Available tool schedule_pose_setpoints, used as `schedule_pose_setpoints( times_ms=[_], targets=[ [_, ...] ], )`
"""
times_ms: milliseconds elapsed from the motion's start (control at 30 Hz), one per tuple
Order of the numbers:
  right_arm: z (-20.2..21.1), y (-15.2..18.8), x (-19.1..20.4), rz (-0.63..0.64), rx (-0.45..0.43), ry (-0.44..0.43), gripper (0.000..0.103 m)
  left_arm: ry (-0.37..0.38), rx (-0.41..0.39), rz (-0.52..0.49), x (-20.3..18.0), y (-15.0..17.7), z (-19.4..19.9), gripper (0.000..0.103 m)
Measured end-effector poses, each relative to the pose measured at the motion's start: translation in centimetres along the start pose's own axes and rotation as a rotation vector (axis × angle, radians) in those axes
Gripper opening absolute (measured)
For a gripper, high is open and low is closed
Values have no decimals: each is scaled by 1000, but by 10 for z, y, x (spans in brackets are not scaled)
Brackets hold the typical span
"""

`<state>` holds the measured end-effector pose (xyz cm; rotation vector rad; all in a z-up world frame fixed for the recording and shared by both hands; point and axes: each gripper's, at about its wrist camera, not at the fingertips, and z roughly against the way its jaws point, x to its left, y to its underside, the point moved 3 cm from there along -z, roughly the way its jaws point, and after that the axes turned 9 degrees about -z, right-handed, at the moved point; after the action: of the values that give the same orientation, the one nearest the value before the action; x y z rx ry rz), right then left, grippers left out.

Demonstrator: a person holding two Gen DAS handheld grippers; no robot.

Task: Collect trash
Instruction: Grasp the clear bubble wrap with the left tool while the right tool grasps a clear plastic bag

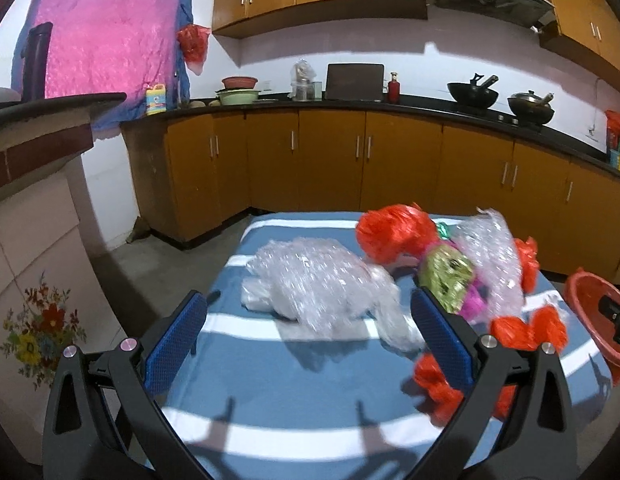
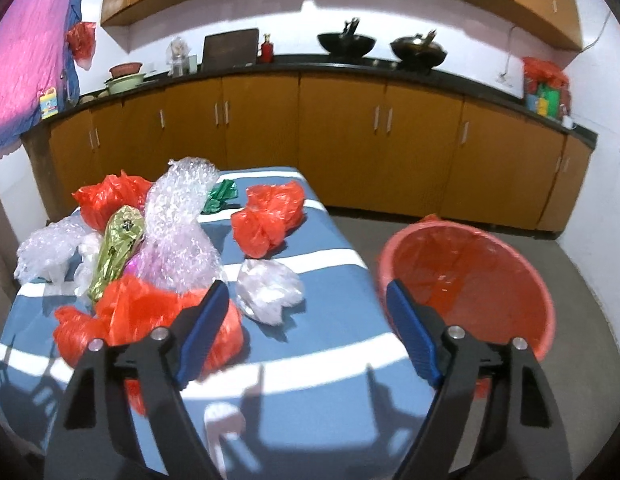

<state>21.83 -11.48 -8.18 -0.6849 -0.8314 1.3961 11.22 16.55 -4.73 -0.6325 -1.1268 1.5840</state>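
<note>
the red basket (image 1: 594, 312) is cut off by the left wrist picture's right edge. the shiny wrapper (image 1: 448, 276) and bubble wrap (image 1: 494, 256) beside it look smeared and blurry.

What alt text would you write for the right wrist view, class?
An open claw hovers over a blue striped table strewn with crumpled red bags, bubble wrap and clear plastic; a red-lined bin stands beside it.

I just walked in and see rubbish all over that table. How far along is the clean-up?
Barely begun. Done: nothing; the red basket on the floor beside the table looks empty apart from its red liner. In hand: nothing; the left gripper and right gripper are both open and empty. Left: bubble wrap, red bags, a clear bag, a gold wrapper.
</note>
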Motion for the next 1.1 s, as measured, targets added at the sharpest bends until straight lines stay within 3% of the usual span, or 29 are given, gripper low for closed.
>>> schedule_pose_setpoints(
  times_ms=[333,667,967,1100],
  targets=[
    [-78,0,10,-29,152,-1,79,-8,34,-32,-3,-6,-43,101],
    [-98,6,11,-40,216,-36,79,25,109,-32,-6,-2,-76,98],
    [-103,12,20,-38,259,-106,43,102,154,-20,-5,6,-87,58],
    [-99,11,25,-17,252,-111,29,130,164,-28,-8,7,-89,30]
  ],
)
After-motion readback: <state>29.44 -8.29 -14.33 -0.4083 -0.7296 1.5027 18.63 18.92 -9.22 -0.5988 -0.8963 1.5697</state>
